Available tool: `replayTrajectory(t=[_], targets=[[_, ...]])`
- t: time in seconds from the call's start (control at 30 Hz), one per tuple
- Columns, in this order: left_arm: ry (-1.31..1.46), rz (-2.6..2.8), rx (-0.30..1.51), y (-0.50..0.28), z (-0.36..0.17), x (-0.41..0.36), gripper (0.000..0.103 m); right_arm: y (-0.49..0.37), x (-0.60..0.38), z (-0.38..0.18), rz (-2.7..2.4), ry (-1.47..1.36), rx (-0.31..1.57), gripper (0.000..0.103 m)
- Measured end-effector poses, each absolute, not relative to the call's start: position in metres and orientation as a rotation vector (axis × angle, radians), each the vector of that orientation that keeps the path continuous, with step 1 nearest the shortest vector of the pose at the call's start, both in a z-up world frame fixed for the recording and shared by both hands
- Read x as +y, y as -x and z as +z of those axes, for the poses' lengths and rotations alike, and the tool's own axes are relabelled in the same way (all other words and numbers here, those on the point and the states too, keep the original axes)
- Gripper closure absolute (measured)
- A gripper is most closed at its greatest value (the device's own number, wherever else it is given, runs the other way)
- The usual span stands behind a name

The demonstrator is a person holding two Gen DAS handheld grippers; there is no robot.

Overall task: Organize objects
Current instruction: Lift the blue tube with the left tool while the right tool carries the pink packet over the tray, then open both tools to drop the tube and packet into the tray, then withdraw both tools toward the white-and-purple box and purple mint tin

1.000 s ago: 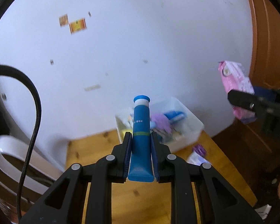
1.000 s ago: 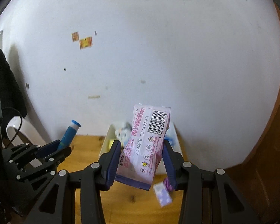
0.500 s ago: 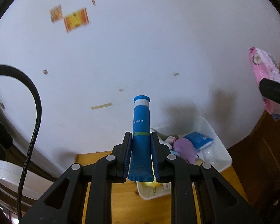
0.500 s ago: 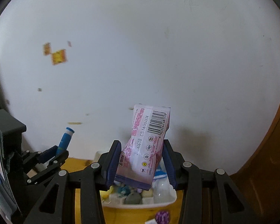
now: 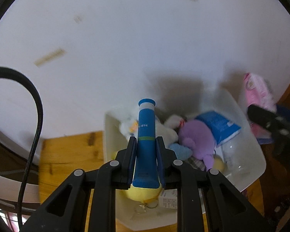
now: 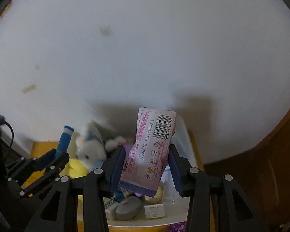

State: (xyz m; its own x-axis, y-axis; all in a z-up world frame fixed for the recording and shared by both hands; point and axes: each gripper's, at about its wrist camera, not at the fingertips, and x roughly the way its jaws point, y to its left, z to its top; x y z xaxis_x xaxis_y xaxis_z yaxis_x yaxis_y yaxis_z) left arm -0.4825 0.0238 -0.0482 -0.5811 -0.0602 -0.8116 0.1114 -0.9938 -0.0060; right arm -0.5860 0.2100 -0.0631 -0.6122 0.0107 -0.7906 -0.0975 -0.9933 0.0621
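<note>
My left gripper [image 5: 146, 145] is shut on an upright blue tube [image 5: 146, 135] with a white-banded cap, held over the left part of a white plastic bin [image 5: 255, 150]. My right gripper [image 6: 146, 156] is shut on a pink packet [image 6: 150, 148] with a barcode, hanging above the same bin [image 6: 183, 133]. The bin holds a purple plush [image 5: 197, 137], a blue pack [image 5: 220, 125], a white plush [image 6: 90, 150], a yellow soft toy [image 5: 143, 193] and small boxes. From the right wrist, the left gripper [image 6: 58, 154] and its tube [image 6: 64, 141] show at the left.
The bin stands on a wooden table [image 5: 67, 154] against a white wall [image 5: 145, 38]. A black cable [image 5: 34, 116] loops at the left. Brown wooden furniture [image 6: 261, 174] stands at the right. A purple wrapper [image 6: 176, 227] lies on the table by the bin's front edge.
Both grippers have come closer to the bin and lower over it, still shut on the tube and the packet. The bin now fills the lower part of both views.
</note>
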Motion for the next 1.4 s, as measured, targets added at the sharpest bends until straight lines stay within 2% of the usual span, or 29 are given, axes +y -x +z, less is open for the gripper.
replayTrajectory(t=[0.2,0.23,0.27,0.33,0.53,0.97,1.4], targets=[[-1.528,-2.697,0.191,0.489,-0.078,0.033,0.075,0.601,0.217,-0.113,2.694,1.573,0.240,0.055],[-1.540,-2.682,0.219,0.488,-0.082,0.031,0.072,0.600,0.217,-0.116,2.691,1.583,0.237,0.054],[-1.556,-2.671,0.245,0.488,-0.085,0.029,0.064,0.602,0.214,-0.118,2.689,1.589,0.228,0.053],[-1.557,-2.660,0.283,0.484,-0.088,0.026,0.051,0.590,0.218,-0.120,2.698,1.593,0.212,0.043],[-1.511,-2.672,0.272,0.469,-0.077,0.024,0.037,0.567,0.217,-0.115,2.739,1.560,0.195,0.041],[-1.441,-2.719,0.176,0.429,-0.040,0.034,0.037,0.517,0.213,-0.071,2.814,1.450,0.122,0.041],[-1.339,-2.786,0.098,0.372,0.016,0.048,0.036,0.451,0.223,-0.027,2.860,1.339,0.144,0.041]])
